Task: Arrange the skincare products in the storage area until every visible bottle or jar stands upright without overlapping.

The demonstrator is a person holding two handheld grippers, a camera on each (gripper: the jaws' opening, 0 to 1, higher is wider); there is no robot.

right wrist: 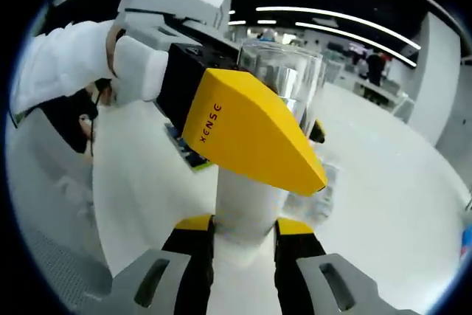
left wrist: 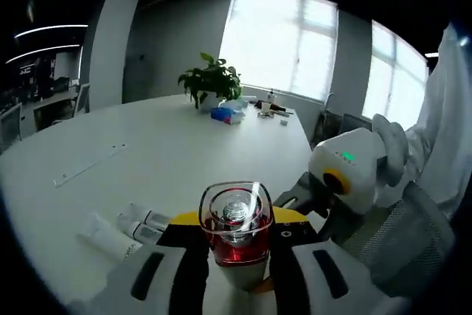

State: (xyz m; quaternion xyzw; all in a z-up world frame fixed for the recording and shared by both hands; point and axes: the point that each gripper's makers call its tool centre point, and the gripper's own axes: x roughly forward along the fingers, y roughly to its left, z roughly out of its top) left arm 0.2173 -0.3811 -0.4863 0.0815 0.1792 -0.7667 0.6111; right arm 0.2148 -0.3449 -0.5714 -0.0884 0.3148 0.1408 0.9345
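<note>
- Left gripper [left wrist: 236,274]: jaws closed in on a bottle [left wrist: 236,237], gripping it near its clear square cap; red band shows below the cap, white body under that.
- Right gripper [right wrist: 243,252]: jaws pinch the white lower body of the same bottle [right wrist: 247,212], seen upright between the yellow-tipped fingers.
- In the right gripper view the left gripper [right wrist: 251,134] comes in from the upper left, its yellow jaw lying across the bottle's upper part; a white-gloved hand [right wrist: 66,60] holds it.
- In the left gripper view the right gripper [left wrist: 346,175] sits just right of the bottle.
- The bottle is held over the near edge of the white table [left wrist: 169,153].
- Three white tubes [left wrist: 125,230] lie flat on the table, near left of the bottle.
- Far side: potted plant [left wrist: 210,82], small items beside it by the window.
</note>
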